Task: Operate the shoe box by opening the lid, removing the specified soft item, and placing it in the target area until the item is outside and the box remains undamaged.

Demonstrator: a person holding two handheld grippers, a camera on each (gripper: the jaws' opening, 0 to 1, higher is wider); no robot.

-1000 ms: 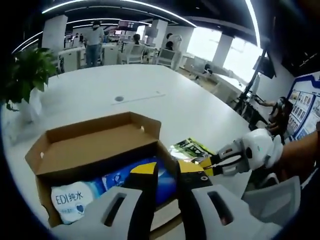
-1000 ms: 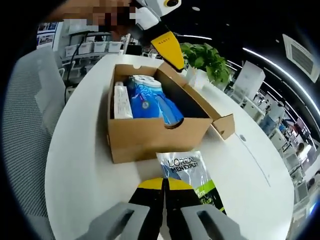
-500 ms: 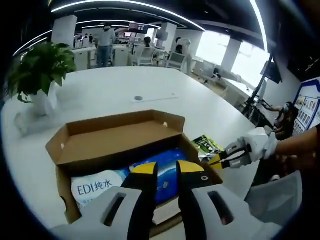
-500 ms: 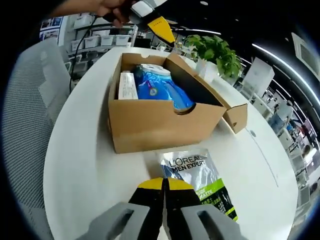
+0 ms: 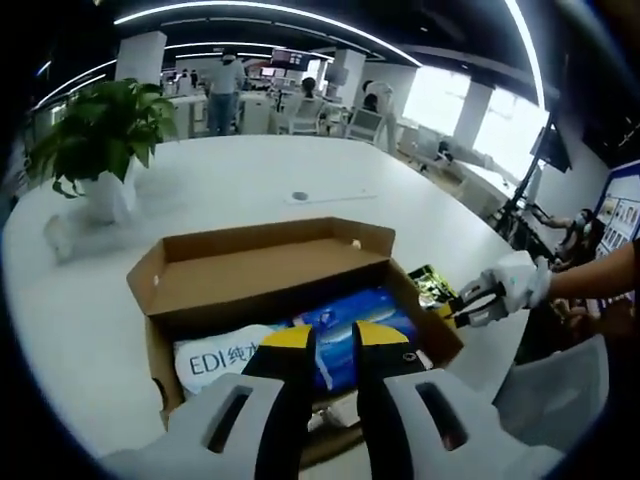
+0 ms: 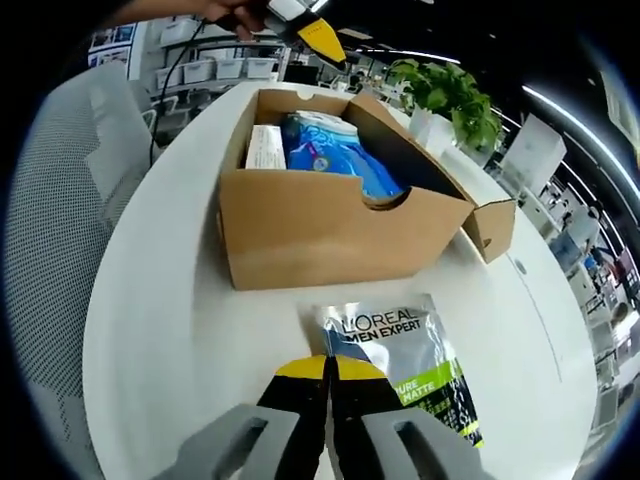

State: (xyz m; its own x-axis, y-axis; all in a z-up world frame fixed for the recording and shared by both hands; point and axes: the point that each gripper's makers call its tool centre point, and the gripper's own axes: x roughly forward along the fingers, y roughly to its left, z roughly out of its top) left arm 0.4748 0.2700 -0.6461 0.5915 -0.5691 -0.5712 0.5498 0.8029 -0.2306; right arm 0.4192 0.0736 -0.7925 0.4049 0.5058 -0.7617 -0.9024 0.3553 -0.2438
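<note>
A blue soft pack (image 6: 335, 160) and white carton (image 6: 264, 148) are being held in the open cardboard shoe box (image 6: 330, 225). A glossy pouch (image 6: 405, 355) is lying beside it. Right gripper (image 6: 329, 368) jaws are being kept closed and empty; left gripper (image 5: 333, 340) jaws narrowly parted.

White table (image 6: 160, 330) bears shoe box (image 6: 320, 235), pouch (image 6: 410, 345), potted plant (image 5: 100, 130).

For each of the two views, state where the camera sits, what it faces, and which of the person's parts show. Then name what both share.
Left gripper view: rides the left tool, over the open box; the right tool and forearm enter.
Right gripper view: rides the right tool, facing the pouch and box front; a hand holds the left tool.
Shared: box, blue pack, pouch, plant, table.
</note>
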